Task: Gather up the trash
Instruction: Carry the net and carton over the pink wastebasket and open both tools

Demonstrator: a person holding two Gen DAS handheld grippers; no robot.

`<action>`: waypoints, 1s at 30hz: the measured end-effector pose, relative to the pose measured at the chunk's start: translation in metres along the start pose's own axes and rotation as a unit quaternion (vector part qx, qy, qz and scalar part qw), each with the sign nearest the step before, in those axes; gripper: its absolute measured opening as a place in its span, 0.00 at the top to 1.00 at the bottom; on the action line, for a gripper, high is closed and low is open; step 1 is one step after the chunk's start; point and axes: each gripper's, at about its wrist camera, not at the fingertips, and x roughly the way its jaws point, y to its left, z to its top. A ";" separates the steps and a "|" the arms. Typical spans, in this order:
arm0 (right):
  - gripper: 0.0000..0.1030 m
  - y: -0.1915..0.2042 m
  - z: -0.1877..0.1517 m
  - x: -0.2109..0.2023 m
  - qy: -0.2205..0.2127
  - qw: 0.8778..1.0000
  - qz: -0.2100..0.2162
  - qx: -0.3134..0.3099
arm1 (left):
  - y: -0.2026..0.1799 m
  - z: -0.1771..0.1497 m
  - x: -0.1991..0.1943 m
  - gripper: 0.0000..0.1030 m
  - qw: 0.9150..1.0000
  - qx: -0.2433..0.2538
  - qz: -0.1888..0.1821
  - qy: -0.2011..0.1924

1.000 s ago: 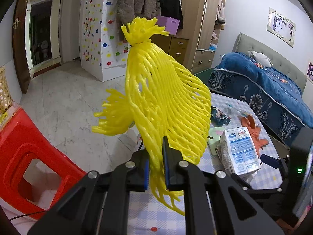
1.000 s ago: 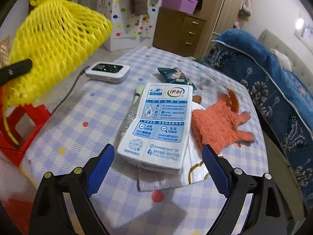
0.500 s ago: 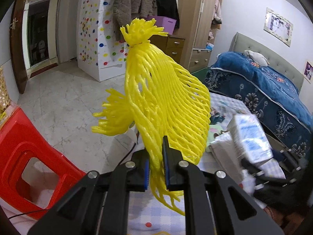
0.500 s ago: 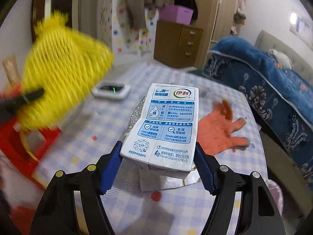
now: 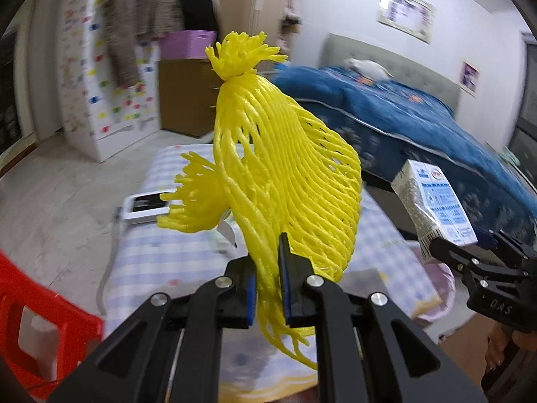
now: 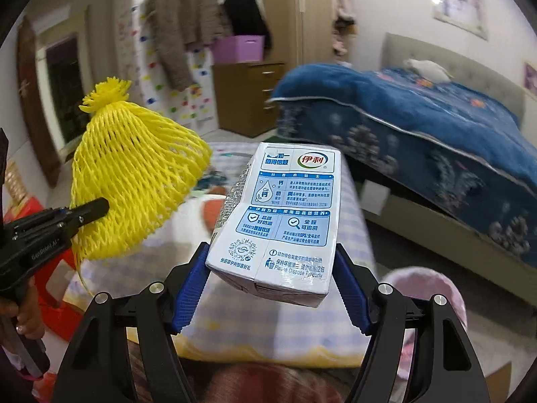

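My left gripper (image 5: 268,262) is shut on the lower strands of a yellow foam fruit net (image 5: 288,181), which stands up in front of the camera. The right wrist view has the same net (image 6: 134,181) at its left, pinched by the left gripper (image 6: 97,206). My right gripper (image 6: 270,248) is shut on a white and blue milk carton pack (image 6: 285,215), its blue pads pressing both sides. The pack hangs tilted above the checked table (image 6: 352,201). From the left wrist, the carton (image 5: 436,201) and right gripper (image 5: 470,255) are at the right edge.
A white device (image 5: 147,206) with a cable lies on the checked tablecloth. An orange glove (image 6: 214,206) lies partly hidden behind the carton. A pink-lined bin (image 6: 433,288) stands by the table's right side, a red stool (image 5: 40,319) at its left. A blue bed (image 6: 436,134) fills the right.
The right gripper closed on the milk carton pack and lifted it off the table. Both grippers swung right toward the bed, the left still carrying the net.
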 end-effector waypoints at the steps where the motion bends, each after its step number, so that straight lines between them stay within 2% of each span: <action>1: 0.31 -0.008 -0.003 -0.003 -0.001 1.000 -0.007 0.007 | -0.014 0.000 0.005 0.91 1.000 0.013 -0.009 0.004; 6: 0.31 -0.060 -0.021 -0.021 -0.007 0.998 -0.044 0.046 | -0.075 -0.003 0.022 0.91 0.996 0.069 -0.052 0.016; 9: 0.31 -0.093 -0.032 -0.034 -0.009 0.995 -0.069 0.073 | -0.114 -0.002 0.036 0.91 0.991 0.103 -0.081 0.025; 20: 0.31 -0.200 -0.069 -0.061 -0.005 0.975 -0.154 0.157 | -0.243 -0.008 0.103 0.91 0.964 0.202 -0.161 0.066; 27: 0.31 -0.228 -0.078 -0.056 0.005 0.970 -0.168 0.178 | -0.292 -0.016 0.144 0.90 0.948 0.236 -0.187 0.101; 28: 0.31 -0.231 -0.078 -0.054 0.006 0.969 -0.169 0.179 | -0.297 -0.016 0.149 0.88 0.947 0.239 -0.189 0.106; 30: 0.31 -0.240 -0.078 -0.050 0.008 0.968 -0.170 0.184 | -0.307 -0.016 0.156 0.72 0.946 0.241 -0.187 0.111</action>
